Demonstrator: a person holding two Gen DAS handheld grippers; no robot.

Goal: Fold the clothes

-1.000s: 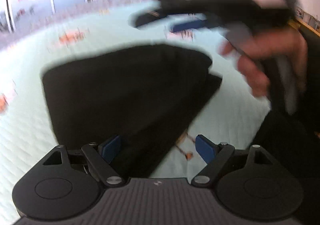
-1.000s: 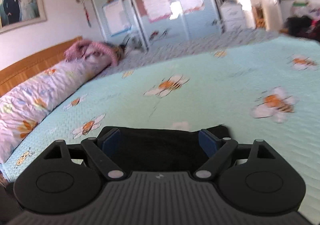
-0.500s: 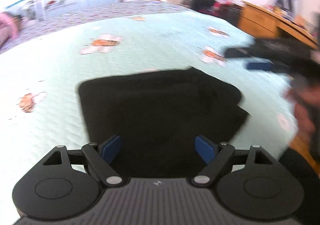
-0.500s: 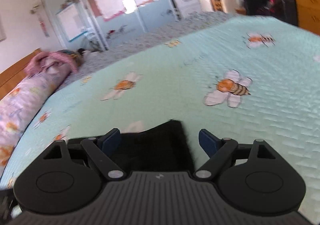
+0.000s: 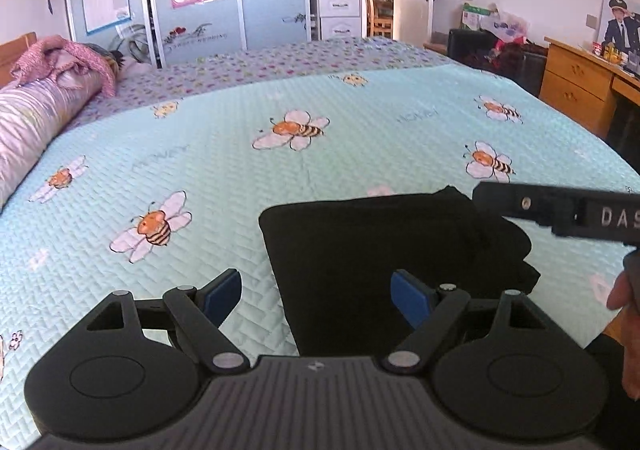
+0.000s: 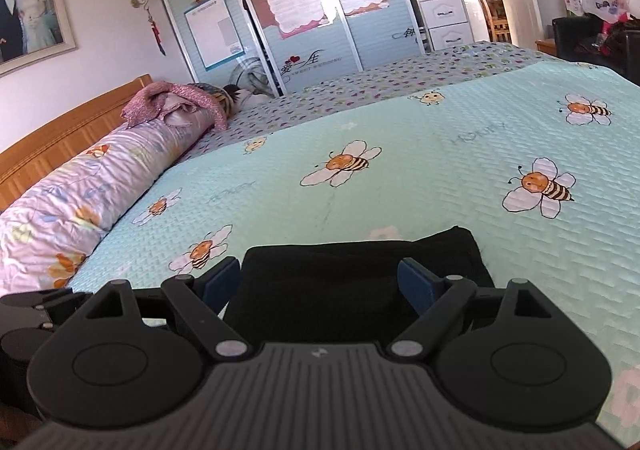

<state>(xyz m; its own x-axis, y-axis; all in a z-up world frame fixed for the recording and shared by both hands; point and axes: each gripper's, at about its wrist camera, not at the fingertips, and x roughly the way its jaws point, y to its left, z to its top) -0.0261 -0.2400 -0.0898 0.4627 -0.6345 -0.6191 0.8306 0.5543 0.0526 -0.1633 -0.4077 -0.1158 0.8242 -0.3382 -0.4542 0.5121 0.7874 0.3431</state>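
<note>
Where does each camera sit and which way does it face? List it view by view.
Left wrist: on the left tool, facing across the bed to the wardrobe; shows its open blue fingers, the right tool's arm, a hand.
Right wrist: on the right tool, same direction; shows its open fingers.
Shared: folded black garment, bee bedspread, wardrobe.

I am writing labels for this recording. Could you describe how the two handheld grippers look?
Both the left gripper and the right gripper are matte black, with a ribbed body, two round discs, silver pivot screws and blue finger pads. The right one's side, seen from the left wrist view, carries white letters "DAS".
</note>
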